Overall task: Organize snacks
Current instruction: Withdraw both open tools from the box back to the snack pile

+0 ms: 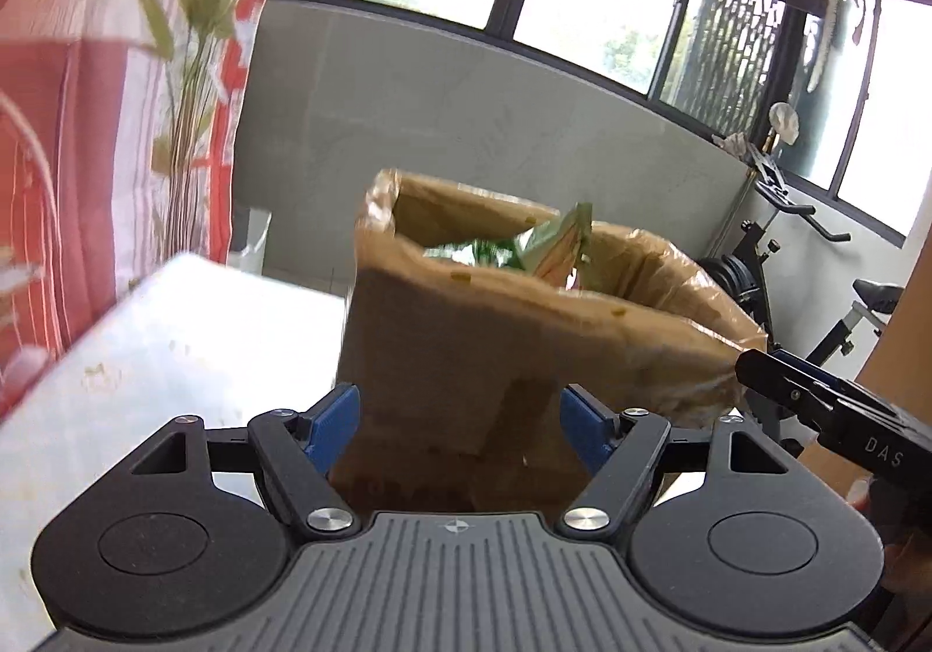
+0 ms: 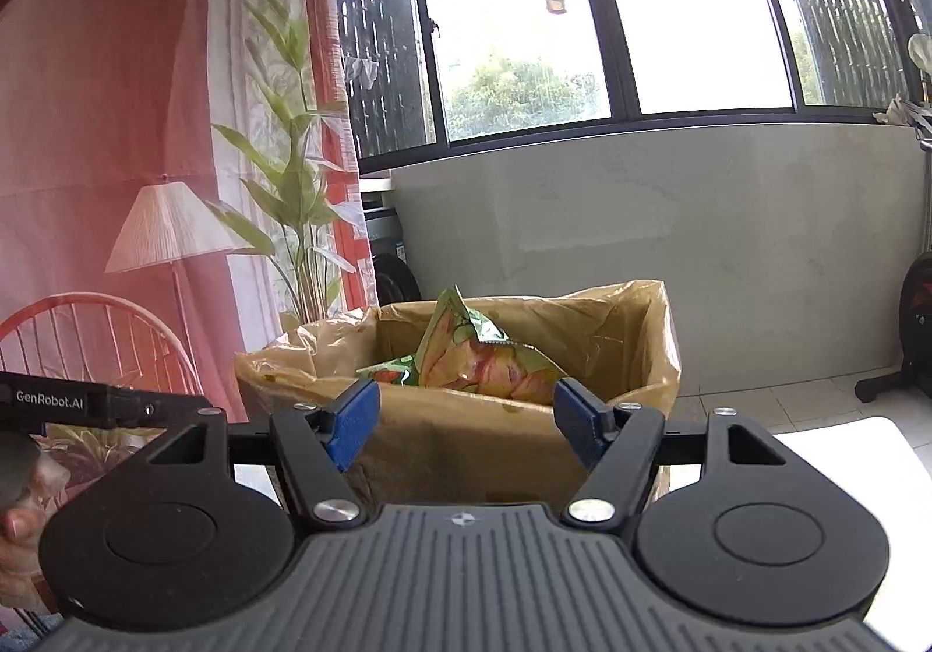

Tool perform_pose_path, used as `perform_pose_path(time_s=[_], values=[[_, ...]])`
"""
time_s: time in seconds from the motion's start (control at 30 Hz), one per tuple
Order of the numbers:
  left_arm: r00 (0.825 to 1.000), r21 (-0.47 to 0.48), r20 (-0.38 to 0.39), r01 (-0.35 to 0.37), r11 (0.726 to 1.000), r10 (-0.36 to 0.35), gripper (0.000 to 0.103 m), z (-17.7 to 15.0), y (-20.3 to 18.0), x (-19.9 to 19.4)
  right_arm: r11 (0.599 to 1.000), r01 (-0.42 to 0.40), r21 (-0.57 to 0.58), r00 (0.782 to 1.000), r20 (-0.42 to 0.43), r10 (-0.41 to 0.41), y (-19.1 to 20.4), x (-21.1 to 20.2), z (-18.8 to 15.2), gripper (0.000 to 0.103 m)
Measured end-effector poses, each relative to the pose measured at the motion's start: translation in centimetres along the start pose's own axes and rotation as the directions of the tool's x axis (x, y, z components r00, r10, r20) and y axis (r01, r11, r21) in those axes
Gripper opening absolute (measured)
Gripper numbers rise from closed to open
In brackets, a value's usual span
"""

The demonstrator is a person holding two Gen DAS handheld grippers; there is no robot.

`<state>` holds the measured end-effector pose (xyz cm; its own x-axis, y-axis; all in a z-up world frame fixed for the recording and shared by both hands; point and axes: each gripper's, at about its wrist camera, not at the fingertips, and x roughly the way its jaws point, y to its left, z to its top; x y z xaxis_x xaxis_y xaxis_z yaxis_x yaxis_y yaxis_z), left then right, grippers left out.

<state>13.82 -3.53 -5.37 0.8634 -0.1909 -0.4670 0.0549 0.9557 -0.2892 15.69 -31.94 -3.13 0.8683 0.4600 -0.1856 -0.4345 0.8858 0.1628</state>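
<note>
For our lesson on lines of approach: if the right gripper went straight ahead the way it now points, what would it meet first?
Most likely the near wall of the cardboard box, which fills the gap between the right gripper's open blue pads. The snack bag lies beyond, inside the box. Depth is hard to judge.

The way forward is blocked by the cardboard box [image 1: 466, 349]; open room is left above its rim.

Matt brown cardboard box [image 2: 466, 448]; glossy crinkled plastic liner [image 2: 658, 343]; shiny foil snack packets [image 2: 483, 366].
</note>
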Motion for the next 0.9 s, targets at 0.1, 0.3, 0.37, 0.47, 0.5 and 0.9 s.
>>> perform_pose_path(time_s=[0.1,0.3,0.37,0.47,0.5,0.9], values=[[0.994,-0.074,-0.109,-0.037,0.997,0.029,0.076,-2.3,0.6,1.9,1.0,0.026,-0.006,1.0,-0.011,-0.026,0.2,-0.6,-2.0,0.07],[0.969,-0.107,-0.244,-0.06,0.992,0.033,0.073,-5.4,1.0,4.8,0.997,0.078,0.015,0.993,-0.084,-0.077,-0.6,-0.8,-5.7,0.07],[0.961,-0.107,-0.276,-0.058,0.993,0.026,0.073,-6.1,0.8,5.4,0.996,0.085,0.027,0.992,-0.101,-0.082,-0.9,-0.9,-6.7,0.069],[0.949,-0.106,-0.316,-0.051,0.993,0.015,0.073,-7.3,0.3,6.2,0.994,0.102,0.025,0.986,-0.134,-0.098,-1.3,-0.9,-8.0,0.068],[0.946,-0.113,-0.325,-0.047,0.992,0.008,0.073,-7.5,0.3,6.3,0.994,0.108,0.02,0.984,-0.146,-0.104,-1.3,-0.9,-8.5,0.068],[0.906,-0.147,-0.422,-0.09,0.985,0.02,0.074,-10.0,-0.2,8.3,0.991,0.132,0.013,0.957,-0.263,-0.124,-2.1,-0.4,-11.7,0.067]])
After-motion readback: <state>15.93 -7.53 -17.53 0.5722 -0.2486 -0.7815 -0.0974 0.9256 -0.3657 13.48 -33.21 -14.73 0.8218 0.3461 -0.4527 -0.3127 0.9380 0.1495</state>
